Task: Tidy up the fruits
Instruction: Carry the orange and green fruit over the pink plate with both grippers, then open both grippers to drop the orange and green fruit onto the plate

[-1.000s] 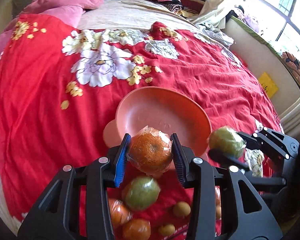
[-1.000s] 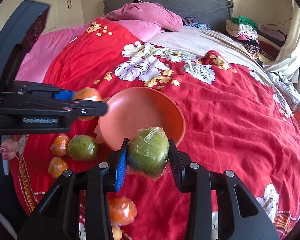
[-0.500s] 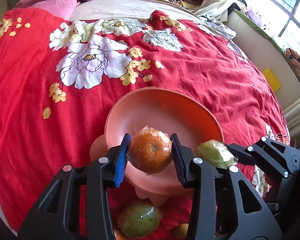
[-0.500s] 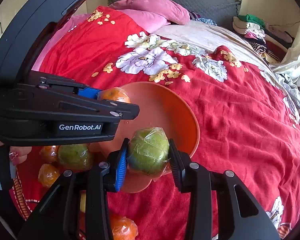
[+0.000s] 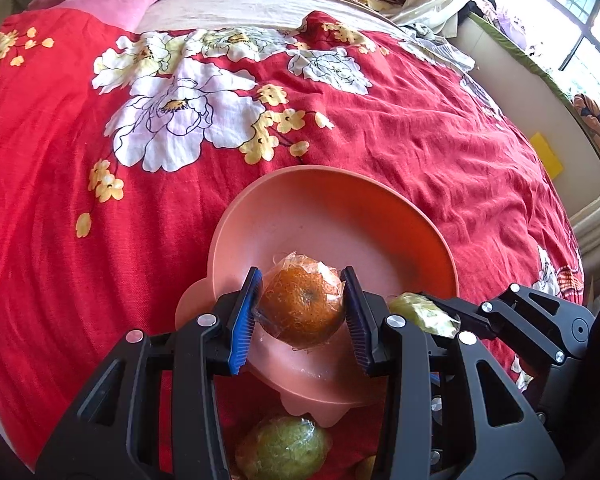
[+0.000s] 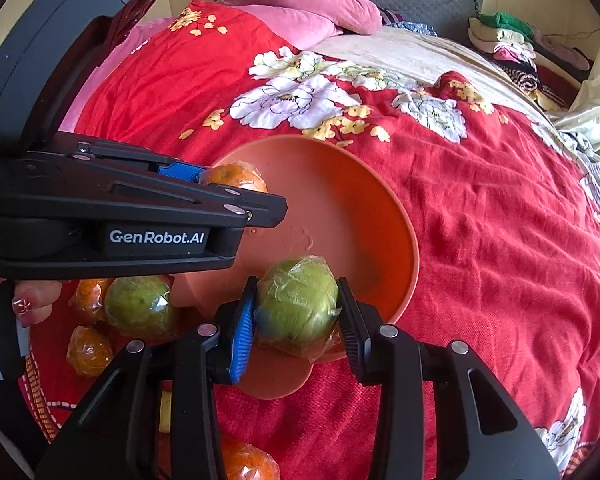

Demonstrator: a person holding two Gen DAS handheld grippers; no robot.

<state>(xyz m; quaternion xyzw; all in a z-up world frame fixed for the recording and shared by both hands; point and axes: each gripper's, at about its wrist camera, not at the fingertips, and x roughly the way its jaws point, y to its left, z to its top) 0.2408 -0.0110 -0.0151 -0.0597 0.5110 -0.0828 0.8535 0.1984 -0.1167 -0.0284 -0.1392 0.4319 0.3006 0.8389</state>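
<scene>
A salmon-pink bowl (image 5: pixel 340 216) (image 6: pixel 364 200) sits on the red flowered bedspread. My left gripper (image 5: pixel 302 310) is shut on a plastic-wrapped orange (image 5: pixel 302 306), held over the bowl's near rim. In the right wrist view that same orange (image 6: pixel 236 176) peeks from behind the left gripper's black body. My right gripper (image 6: pixel 296 312) is shut on a wrapped green fruit (image 6: pixel 296 304), also above the bowl's near edge. The left wrist view catches this green fruit (image 5: pixel 420 312) at the right, partly hidden.
Loose wrapped fruit lies on the bedspread in front of the bowl: a green one (image 6: pixel 140 308) (image 5: pixel 284 448), oranges (image 6: pixel 90 350) (image 6: pixel 244 462). A hand (image 6: pixel 32 300) grips the left tool. Pink pillows (image 6: pixel 300 8) and folded clothes (image 6: pixel 508 40) lie at the far end.
Both grippers have moved forward and down with their fruit, from in front of the bowl to above its near rim. The bowl now looks larger and closer in both views.
</scene>
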